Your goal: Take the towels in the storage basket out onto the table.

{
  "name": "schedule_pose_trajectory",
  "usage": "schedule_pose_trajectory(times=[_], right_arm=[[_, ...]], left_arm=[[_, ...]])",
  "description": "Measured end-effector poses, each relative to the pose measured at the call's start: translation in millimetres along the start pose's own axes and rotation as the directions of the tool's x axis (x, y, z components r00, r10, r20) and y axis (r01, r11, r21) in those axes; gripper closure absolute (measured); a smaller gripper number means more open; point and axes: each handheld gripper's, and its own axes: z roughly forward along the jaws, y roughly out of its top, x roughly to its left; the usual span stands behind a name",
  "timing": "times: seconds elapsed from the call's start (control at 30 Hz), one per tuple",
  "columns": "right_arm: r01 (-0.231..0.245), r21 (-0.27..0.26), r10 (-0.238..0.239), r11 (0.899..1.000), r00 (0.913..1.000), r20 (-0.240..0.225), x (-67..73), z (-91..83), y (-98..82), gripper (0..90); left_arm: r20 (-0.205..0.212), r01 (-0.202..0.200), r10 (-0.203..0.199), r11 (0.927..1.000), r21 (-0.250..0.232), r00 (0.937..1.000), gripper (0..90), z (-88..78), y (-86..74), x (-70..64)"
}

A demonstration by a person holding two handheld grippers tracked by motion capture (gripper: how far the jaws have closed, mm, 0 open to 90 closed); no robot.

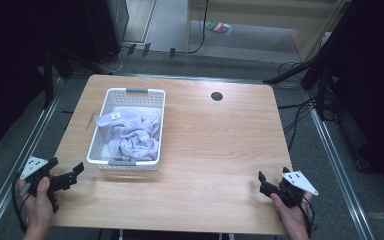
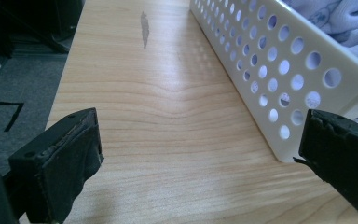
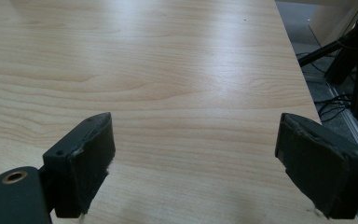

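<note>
A white perforated basket (image 1: 99,134) stands on the left half of the wooden table (image 1: 215,145), with crumpled pale lilac cloth (image 1: 132,135) inside it. My left gripper (image 1: 66,170) rests at the table's front left corner, just left of the basket, open and empty. In the left gripper view the basket's holed side wall (image 2: 270,70) runs along the right, with its near corner just beyond the right jaw. My right gripper (image 1: 272,180) sits at the front right corner, open with nothing between its fingers; bare tabletop (image 3: 168,79) lies ahead of it.
A round black grommet (image 1: 217,96) is set in the table's far side. Dark stands and cables (image 1: 320,95) crowd the floor to the right, and black equipment stands at the far left. A grey scuff (image 2: 144,29) marks the wood left of the basket.
</note>
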Motion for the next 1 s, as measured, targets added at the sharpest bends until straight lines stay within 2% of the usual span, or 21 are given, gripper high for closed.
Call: schedule_pose_trajectory(times=[0.1, 0.37, 0.4, 0.5, 0.57, 0.6, 0.73, 0.83, 1.0], right_arm=[[-0.013, -0.001, 0.013, 1.000, 0.9999, -0.002, -0.6, 0.1, 0.0, 12.5], [-0.021, 0.000, 0.021, 1.000, 0.9998, -0.003, -1.8, 0.7, 0.3, 12.6], [-0.025, 0.002, 0.025, 1.000, 0.9997, -0.004, -1.9, 0.8, 0.4, 12.7], [-0.030, 0.004, 0.030, 1.000, 0.9995, -0.003, -2.1, 1.0, 0.4, 12.8], [-0.031, 0.006, 0.031, 1.000, 0.9995, -0.005, -2.2, 1.2, 0.6, 12.8], [-0.029, 0.011, 0.029, 1.000, 0.9996, -0.005, -2.4, 1.7, 0.8, 12.8], [-0.032, 0.016, 0.032, 0.999, 0.9995, -0.005, -2.6, 2.9, 1.3, 12.8], [-0.034, 0.020, 0.034, 0.999, 0.9994, -0.003, -2.7, 3.4, 1.5, 12.9], [-0.034, 0.023, 0.034, 0.999, 0.9994, -0.005, -2.8, 3.6, 1.6, 13.0]], left_arm=[[0.016, 0.012, -0.012, 0.9999, -0.007, 0.9998, 0.0, -1.8, 1.3, 2.4], [0.021, -0.007, 0.008, 0.9997, -0.022, 0.9998, 0.0, -9.3, 11.4, 4.6], [-0.008, -0.022, 0.022, 0.9992, -0.032, 0.9997, 0.0, -12.3, 15.8, 1.3], [-0.001, -0.011, 0.011, 0.9991, -0.041, 0.9999, 0.0, -14.9, 23.0, -1.3], [0.008, -0.018, 0.018, 0.9991, -0.038, 0.9998, 0.0, -16.9, 28.5, -2.8], [0.005, -0.034, 0.034, 0.9990, -0.029, 0.9994, 0.0, -18.9, 33.4, -5.3], [0.025, -0.045, 0.045, 0.9989, -0.012, 0.9987, 0.0, -22.6, 41.9, -9.6], [0.030, -0.056, 0.056, 0.9984, 0.002, 0.9979, 0.0, -23.0, 45.7, -12.6], [0.054, -0.088, 0.085, 0.9952, 0.044, 0.9949, 0.0, -19.9, 62.7, -24.7]])
